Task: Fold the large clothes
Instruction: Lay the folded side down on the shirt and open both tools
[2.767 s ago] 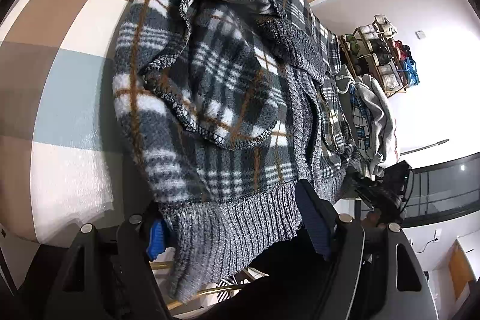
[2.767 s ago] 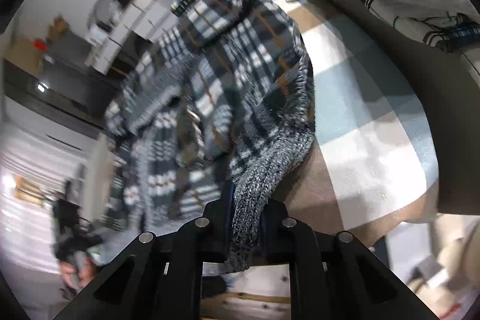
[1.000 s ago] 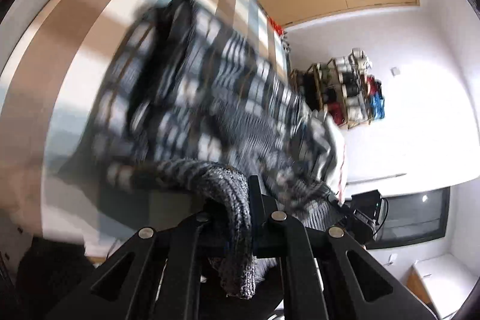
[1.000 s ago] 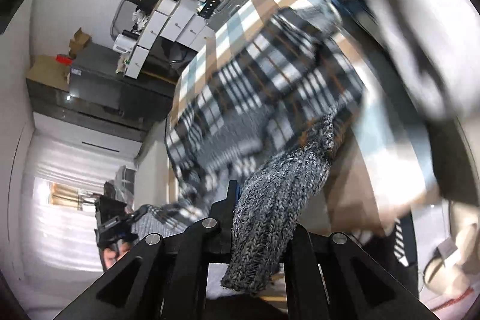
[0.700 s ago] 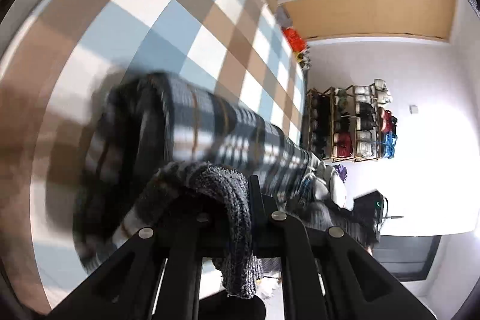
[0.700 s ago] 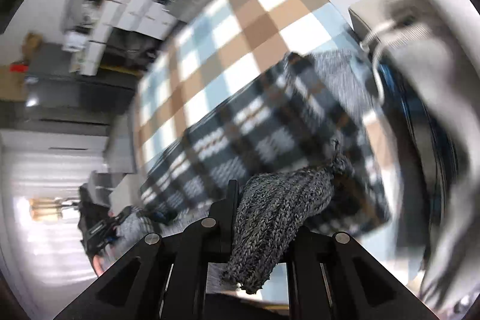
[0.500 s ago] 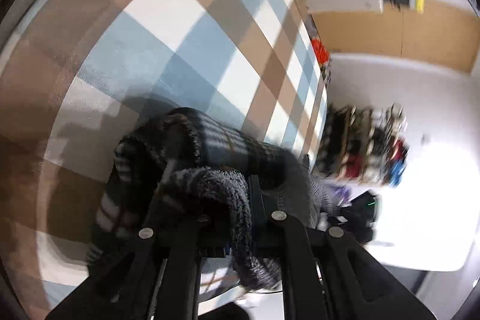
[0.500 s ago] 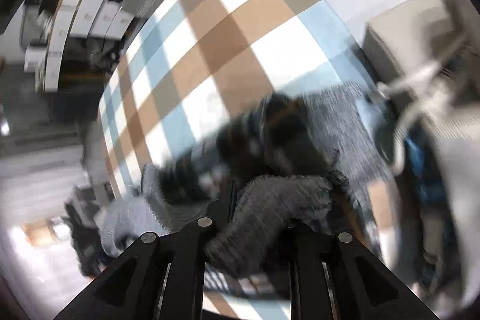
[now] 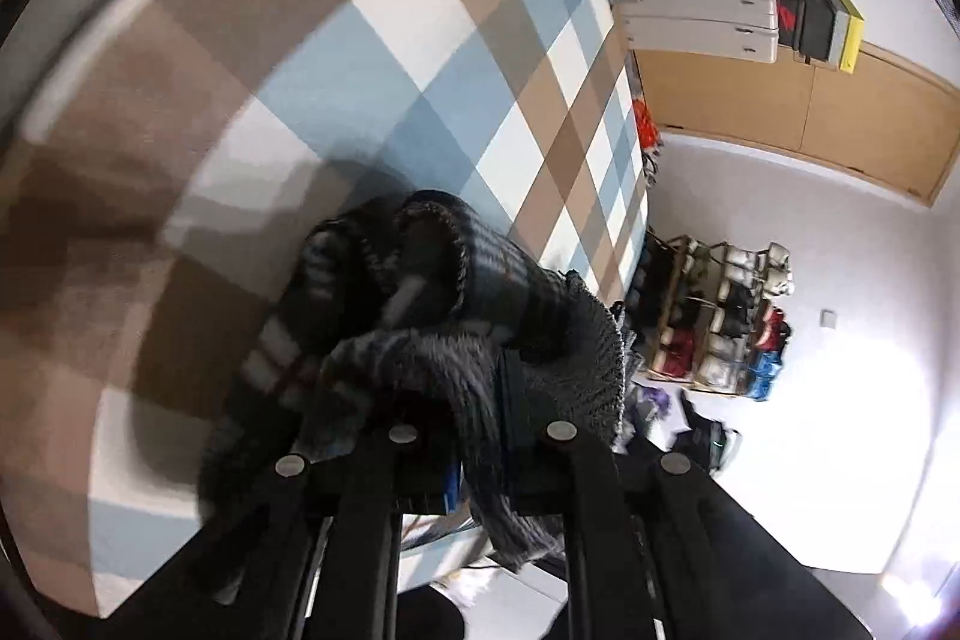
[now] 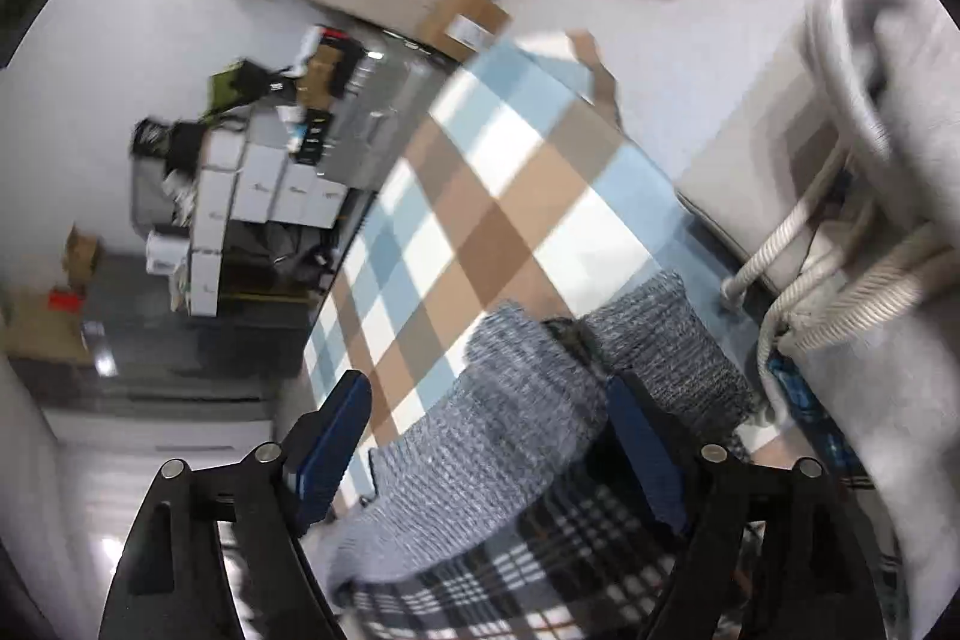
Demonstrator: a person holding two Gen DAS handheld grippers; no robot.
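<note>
The plaid fleece jacket (image 9: 420,280) lies bunched and doubled over on the checked cloth (image 9: 420,40). Its grey knit hem (image 9: 474,388) hangs over and between the fingers of my left gripper (image 9: 474,400); those jaws are opening but still narrow, and the hem stays pinched. In the right wrist view the knit hem (image 10: 510,430) lies on the checked cloth (image 10: 498,196), with plaid fabric (image 10: 540,568) below it. My right gripper (image 10: 486,388) is opening wide; the hem passes between its blue pads (image 10: 336,436), and they do not press it.
A pile of other clothes, topped by a grey hoodie (image 10: 870,160) with white drawstrings, borders the jacket on the right. Stacked white boxes (image 10: 258,184) stand beyond the cloth's far edge. A shoe rack (image 9: 720,316) and wooden cupboards (image 9: 780,100) line the wall.
Both grippers carried the knit hem forward and down over the jacket, doubling it onto the cloth. The right gripper opened and let go of the hem. The left still has it.
</note>
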